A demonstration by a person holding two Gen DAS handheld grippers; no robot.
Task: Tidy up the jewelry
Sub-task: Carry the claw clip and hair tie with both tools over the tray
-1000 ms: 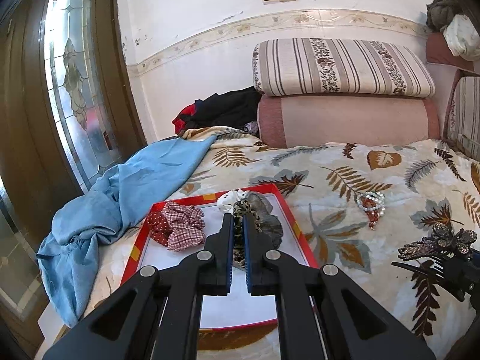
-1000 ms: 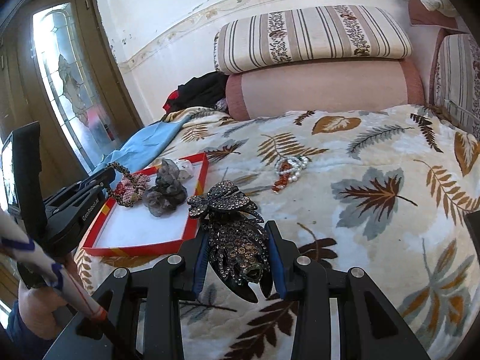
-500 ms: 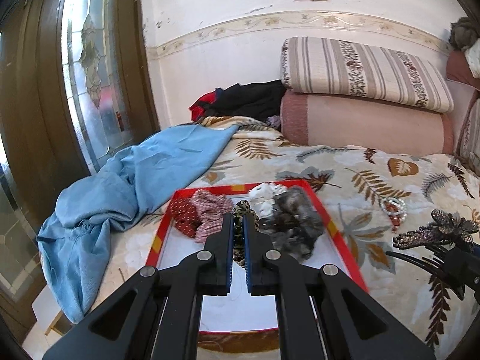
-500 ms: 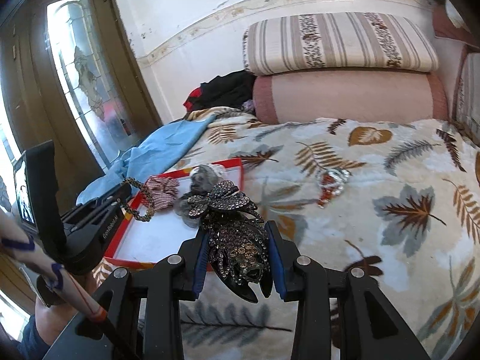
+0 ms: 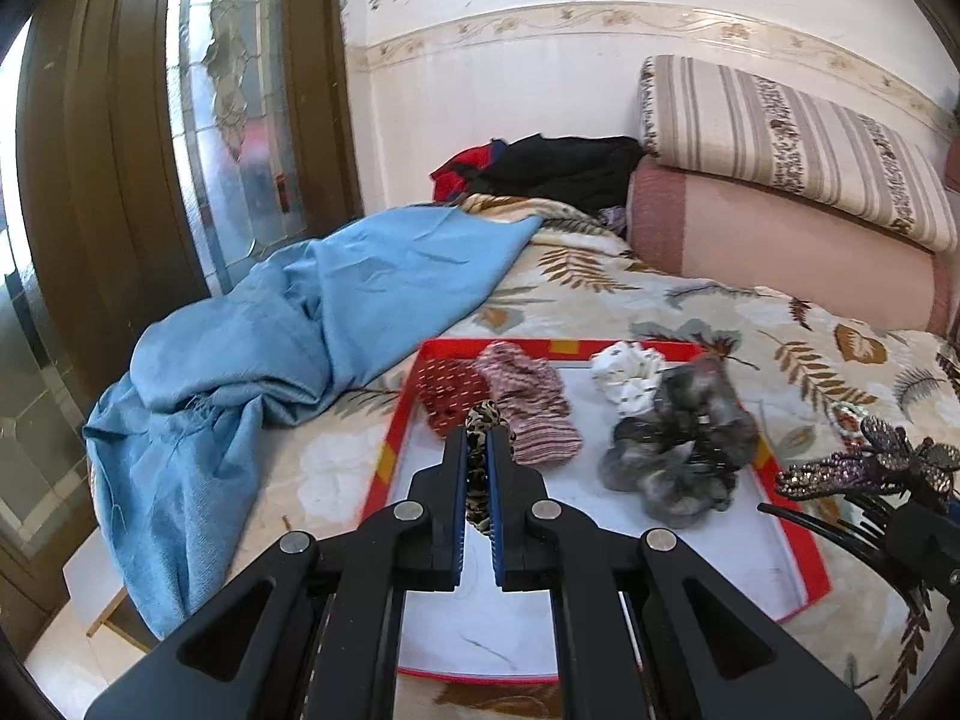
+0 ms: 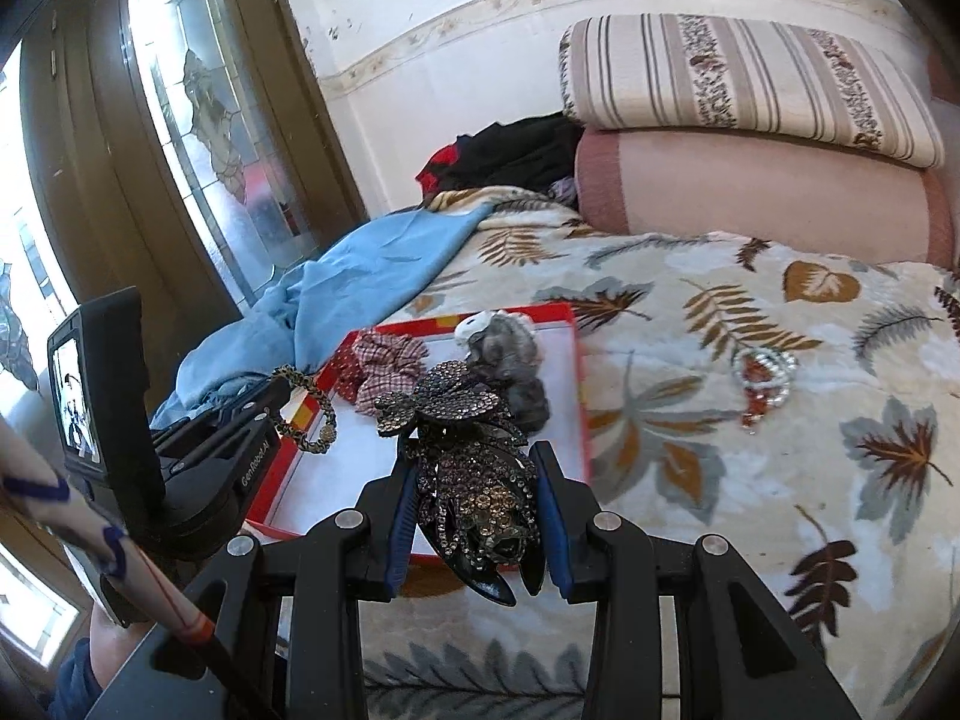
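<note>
While both jaws carry a piece, the step in hand looks like bringing them over the tray (image 5: 798, 546) on the bed (image 6: 750, 468) and setting them down. The left gripper (image 5: 478, 456) has its jaws pinched almost fully together on a leopard hair tie (image 5: 480, 420), which hangs above the tray's near left part, just in front of the red scrunchie (image 5: 450, 390) and checked scrunchie (image 5: 531, 414). The right gripper (image 6: 474, 498) has its jaws partly open, clamped around a rhinestone claw clip (image 6: 468, 450), held over the tray's near right corner. A beaded bracelet (image 6: 762, 375) lies on the bed, well right of the tray. To do this well, lower each piece onto bare white tray floor, clear of the grey scrunchie (image 5: 684, 456), and open only once it rests. The clip's teeth could snag the blanket, so keep it high.
</note>
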